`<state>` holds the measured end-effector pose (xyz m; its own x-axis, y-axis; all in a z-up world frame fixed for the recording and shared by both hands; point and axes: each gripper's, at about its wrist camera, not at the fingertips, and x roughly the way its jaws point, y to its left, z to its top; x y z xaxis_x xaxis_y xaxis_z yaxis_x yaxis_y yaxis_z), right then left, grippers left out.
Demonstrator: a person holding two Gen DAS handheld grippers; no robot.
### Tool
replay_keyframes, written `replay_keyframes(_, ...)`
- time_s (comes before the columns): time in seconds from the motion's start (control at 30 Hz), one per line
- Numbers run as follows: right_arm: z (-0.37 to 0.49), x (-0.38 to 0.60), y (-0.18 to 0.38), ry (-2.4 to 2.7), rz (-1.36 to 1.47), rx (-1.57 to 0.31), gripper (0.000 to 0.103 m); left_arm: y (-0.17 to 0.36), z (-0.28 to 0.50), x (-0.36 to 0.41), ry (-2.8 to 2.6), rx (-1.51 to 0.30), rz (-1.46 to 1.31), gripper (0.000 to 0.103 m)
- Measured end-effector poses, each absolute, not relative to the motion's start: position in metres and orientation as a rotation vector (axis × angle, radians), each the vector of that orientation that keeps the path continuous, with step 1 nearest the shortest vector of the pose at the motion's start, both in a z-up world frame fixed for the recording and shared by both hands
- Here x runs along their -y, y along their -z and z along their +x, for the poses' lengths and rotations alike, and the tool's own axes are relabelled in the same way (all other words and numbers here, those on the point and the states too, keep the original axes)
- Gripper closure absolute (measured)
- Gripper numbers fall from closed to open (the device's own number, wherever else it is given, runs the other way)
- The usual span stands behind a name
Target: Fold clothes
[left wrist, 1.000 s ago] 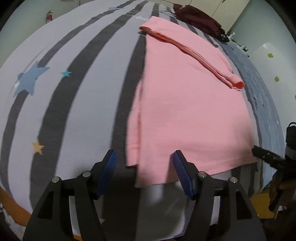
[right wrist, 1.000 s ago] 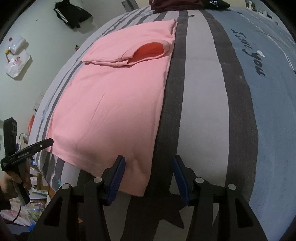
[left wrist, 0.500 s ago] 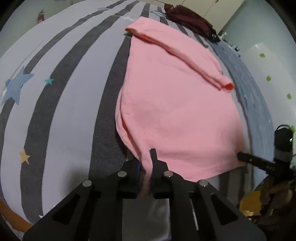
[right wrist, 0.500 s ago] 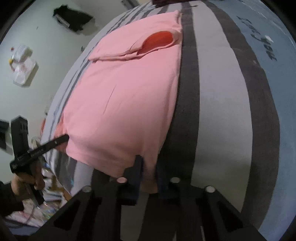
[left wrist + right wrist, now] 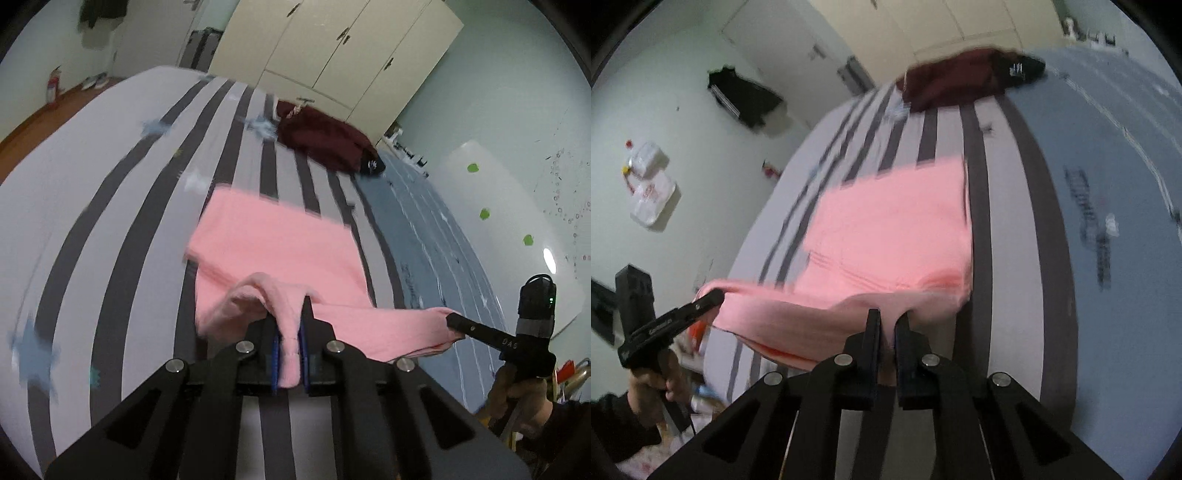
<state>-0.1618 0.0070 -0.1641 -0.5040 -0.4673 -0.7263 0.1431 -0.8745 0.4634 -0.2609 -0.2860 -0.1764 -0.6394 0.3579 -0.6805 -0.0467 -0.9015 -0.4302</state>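
Observation:
A pink garment (image 5: 280,243) lies on the striped bed, its near hem lifted off the cover. My left gripper (image 5: 289,332) is shut on the hem's left corner, a fold of pink cloth bunched between the blue pads. My right gripper (image 5: 887,332) is shut on the hem's right corner, and the pink garment (image 5: 890,229) stretches away beyond it. In the left wrist view the right gripper (image 5: 456,321) shows at the right, clamped on the raised edge. In the right wrist view the left gripper (image 5: 714,297) shows at the left, holding the other corner.
A dark maroon garment (image 5: 325,142) lies at the far end of the striped bed cover (image 5: 122,206). A blue blanket (image 5: 436,236) covers the bed's right side. Cream wardrobes (image 5: 332,44) stand behind. A black garment (image 5: 746,96) hangs on the wall.
Both grippers went from open around the hem to shut on its corners. They have since lifted the hem and carried it forward over the garment toward the far end.

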Motion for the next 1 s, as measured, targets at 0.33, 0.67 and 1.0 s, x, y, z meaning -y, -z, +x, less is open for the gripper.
replay_keyframes(0.33,-0.372,-0.022,0.223,2.444,1.359,0.561,0.097,0.241,-0.444,0.292,-2.526,0.472,-1.458,0.096)
replay_keyframes(0.67,-0.424,-0.034,0.265,2.333,1.361,0.575,0.051,0.258,-0.467,0.326,-2.581,0.812,-1.398,0.025)
replay_keyframes(1.0,-0.409,-0.042,0.268,2.482,1.32,0.511,0.046,0.258,-0.447,0.295,-2.732,0.345,-1.425,0.024)
